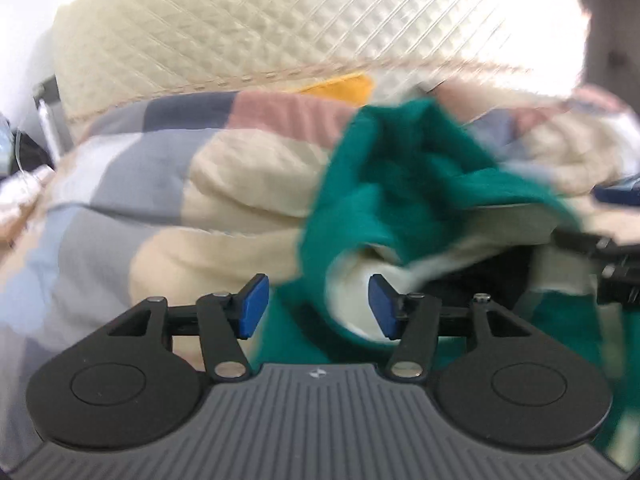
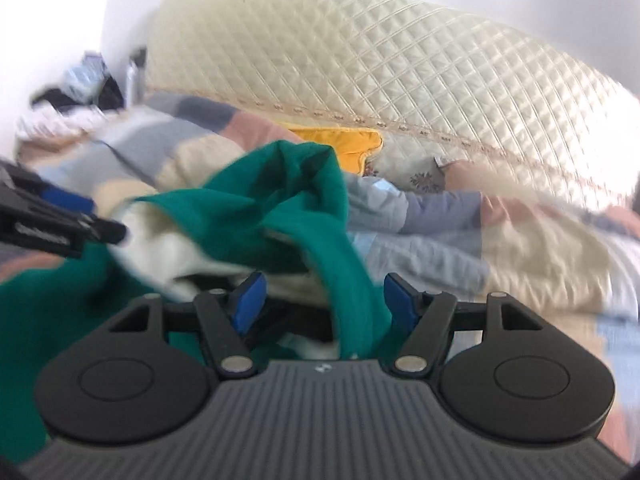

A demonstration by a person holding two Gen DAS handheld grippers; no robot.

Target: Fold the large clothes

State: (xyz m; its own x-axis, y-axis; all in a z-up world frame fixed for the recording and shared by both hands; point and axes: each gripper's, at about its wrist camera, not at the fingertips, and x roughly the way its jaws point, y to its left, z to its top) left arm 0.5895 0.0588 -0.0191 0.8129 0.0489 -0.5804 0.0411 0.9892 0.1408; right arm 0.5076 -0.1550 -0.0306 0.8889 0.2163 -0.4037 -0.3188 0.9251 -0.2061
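Black linkage arms, blue fingers [image 1: 253, 306], ribbed grey housing, silver pivots

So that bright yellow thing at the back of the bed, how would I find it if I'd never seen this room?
Start at the big cream quilted headboard. Just below its trimmed lower edge, behind the patchwork duvet of grey, pink and beige blocks, lies the yellow cushion. It is the only mustard-yellow thing there, quite unlike the teal green garment bunched in front of it.
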